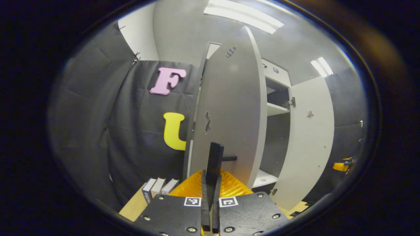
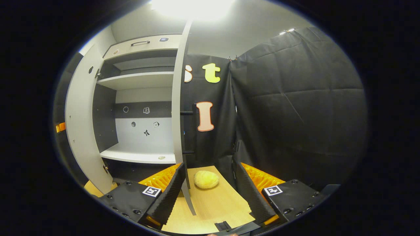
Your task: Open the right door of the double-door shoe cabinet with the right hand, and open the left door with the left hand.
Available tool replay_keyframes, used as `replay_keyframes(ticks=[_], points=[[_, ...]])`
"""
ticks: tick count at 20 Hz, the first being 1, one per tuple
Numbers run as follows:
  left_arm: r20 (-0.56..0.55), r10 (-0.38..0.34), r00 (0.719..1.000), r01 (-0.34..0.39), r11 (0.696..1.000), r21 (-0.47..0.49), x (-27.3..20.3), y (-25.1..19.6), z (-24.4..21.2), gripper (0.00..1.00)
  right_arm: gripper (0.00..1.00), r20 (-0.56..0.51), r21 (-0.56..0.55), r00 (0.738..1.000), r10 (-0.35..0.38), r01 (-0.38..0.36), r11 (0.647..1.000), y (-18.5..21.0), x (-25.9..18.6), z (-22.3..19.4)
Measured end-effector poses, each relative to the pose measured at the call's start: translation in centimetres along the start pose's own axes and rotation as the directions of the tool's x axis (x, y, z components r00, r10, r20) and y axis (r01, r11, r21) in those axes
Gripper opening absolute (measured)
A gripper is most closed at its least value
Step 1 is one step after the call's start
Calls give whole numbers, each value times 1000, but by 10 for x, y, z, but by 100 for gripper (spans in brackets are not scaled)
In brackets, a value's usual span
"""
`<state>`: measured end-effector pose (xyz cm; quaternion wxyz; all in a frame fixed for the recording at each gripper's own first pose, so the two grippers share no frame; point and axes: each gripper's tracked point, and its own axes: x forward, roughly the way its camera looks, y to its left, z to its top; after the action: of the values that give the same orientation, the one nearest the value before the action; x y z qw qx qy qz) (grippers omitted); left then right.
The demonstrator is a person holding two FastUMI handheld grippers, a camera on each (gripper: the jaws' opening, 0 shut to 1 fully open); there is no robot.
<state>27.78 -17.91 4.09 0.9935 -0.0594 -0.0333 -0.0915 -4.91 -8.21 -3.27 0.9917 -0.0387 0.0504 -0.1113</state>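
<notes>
The grey shoe cabinet (image 2: pixel 141 77) stands with both doors swung out, its shelves bare. In the left gripper view the left door (image 1: pixel 229 108) fills the middle, and my left gripper (image 1: pixel 211 178) is shut on its black vertical handle (image 1: pixel 215 155). The right door (image 1: pixel 310 137) hangs wide at the right. In the right gripper view that right door (image 2: pixel 178 108) shows edge-on, its black handle (image 2: pixel 189 131) on the far side. My right gripper (image 2: pixel 209 165) is open, and the door's lower edge stands between the fingers, close to the left finger (image 2: pixel 169 195). The left door (image 2: pixel 78 124) stands at the left.
A yellow rounded object (image 2: pixel 206 179) lies on the wooden tabletop (image 2: pixel 213 203) just beyond the right gripper. Three books (image 1: pixel 157 186) stand at the left door's foot. Black cloth walls close in on both sides.
</notes>
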Motion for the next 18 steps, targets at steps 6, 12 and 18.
replay_keyframes(ticks=[6, 12, 18], points=[[0, 1, 1000, -1, 999, -47, -5, -30, 7, 0, 98, 12, 7, 999, 32, -32, 999, 16, -4, 2], [-30, 9, 999, -10, 999, -39, -15, -15, -6, 1, 98, -4, 44, 998, 63, -62, 997, 37, -15, 2], [-64, 54, 996, -55, 998, -3, -28, -16, -5, 1, 98, -4, 80, 992, 129, -128, 988, 53, -5, 4]])
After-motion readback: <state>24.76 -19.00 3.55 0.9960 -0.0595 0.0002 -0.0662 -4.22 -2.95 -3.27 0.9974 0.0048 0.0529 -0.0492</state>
